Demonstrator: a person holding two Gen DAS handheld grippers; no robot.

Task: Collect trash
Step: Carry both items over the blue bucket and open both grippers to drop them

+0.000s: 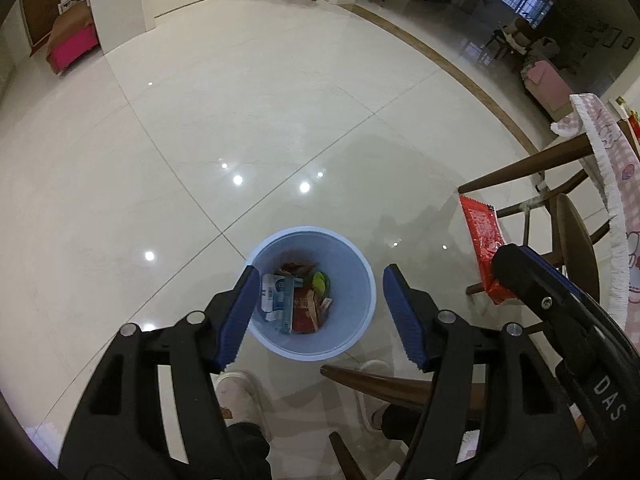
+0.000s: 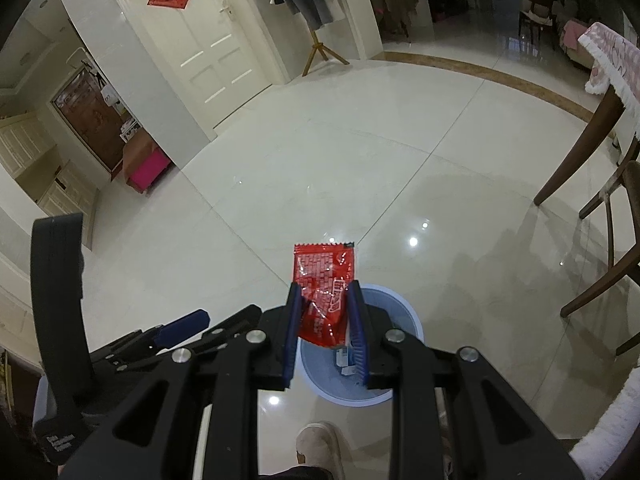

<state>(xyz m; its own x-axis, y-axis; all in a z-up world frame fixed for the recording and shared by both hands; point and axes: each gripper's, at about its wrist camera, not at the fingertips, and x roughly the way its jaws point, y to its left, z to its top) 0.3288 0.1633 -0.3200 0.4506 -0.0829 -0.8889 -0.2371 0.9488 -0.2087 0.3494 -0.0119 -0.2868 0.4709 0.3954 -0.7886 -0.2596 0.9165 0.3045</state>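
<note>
One red wrapper [image 2: 324, 296] between right gripper [image 2: 325, 332] pads.

A: Lighting condition?
B: Even indoor light. Ceiling lamps mirror as bright spots on the glossy floor [image 1: 240, 100], mid-frame. Upper right of both views is dim.
A: Image quality?
B: Sharp centre, no motion blur. Strong fisheye bending with black corners at the edges.

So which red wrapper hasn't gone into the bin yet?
The red wrapper pinched between the right gripper fingers above the blue bin. The other red packet already lies inside it.
</note>
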